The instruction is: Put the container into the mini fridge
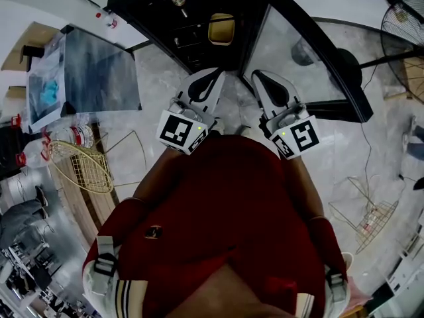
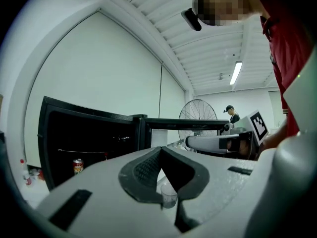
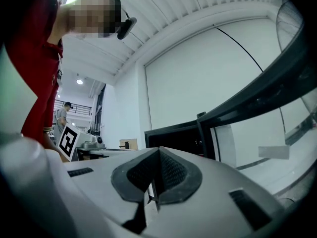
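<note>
The black fridge stands open at the far side with its glass door swung out to the right. The yellow container sits inside the fridge, toward the right of the interior. Nearer, the left gripper and right gripper point side by side at the fridge, each with its jaws closed tight together, and a small red can stands low inside.
</note>
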A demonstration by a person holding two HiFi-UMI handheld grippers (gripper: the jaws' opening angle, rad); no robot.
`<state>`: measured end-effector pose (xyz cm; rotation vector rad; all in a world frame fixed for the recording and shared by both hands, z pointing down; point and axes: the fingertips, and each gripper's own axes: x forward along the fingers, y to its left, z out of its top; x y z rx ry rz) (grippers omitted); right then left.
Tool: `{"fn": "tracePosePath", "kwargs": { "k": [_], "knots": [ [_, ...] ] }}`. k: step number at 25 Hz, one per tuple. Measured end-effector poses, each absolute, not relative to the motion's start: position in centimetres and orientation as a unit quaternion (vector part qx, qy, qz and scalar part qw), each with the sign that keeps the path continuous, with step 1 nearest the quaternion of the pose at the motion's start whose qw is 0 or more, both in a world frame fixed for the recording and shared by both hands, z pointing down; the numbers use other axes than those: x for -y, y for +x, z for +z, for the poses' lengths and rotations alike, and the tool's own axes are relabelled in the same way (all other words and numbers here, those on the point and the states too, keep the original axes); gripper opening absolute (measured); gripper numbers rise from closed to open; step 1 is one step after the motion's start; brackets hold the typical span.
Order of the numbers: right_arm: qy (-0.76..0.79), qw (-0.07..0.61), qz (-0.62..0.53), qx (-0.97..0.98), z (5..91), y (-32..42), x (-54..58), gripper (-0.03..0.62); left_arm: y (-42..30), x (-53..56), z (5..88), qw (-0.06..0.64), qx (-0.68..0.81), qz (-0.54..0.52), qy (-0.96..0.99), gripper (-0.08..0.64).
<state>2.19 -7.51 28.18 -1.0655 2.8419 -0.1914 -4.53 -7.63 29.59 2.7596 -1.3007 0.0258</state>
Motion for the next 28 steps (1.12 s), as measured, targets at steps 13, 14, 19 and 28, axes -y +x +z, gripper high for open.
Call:
{"fn": "tracePosePath", "kwargs": {
  "k": [13, 14, 19, 28],
  "knots": [
    [-0.348, 0.043, -0.062, -0.935, 28.1, 2.4, 7.2, -0.002, -4.5, 7.3, 28.4, 0.011, 0.427, 0.011, 0.904, 0.006],
    [-0.347, 0.042, -0.061, -0.935, 28.2, 2.4, 7.2, -0.002, -4.5, 7.2, 28.4, 0.011, 0.427, 0.011, 0.904, 0.006],
    [-0.343, 0.04, -0.06, -0.937, 28.4, 2.1, 7.1, -0.002, -4.6, 7.3, 28.4, 0.012, 0.429, 0.011, 0.903, 0.006],
    [-0.344, 0.038, -0.066, -0.936, 28.8, 2.2, 7.2, -0.002, -4.5, 7.3, 28.7, 0.015, 0.425, 0.015, 0.905, 0.006]
  ]
}}
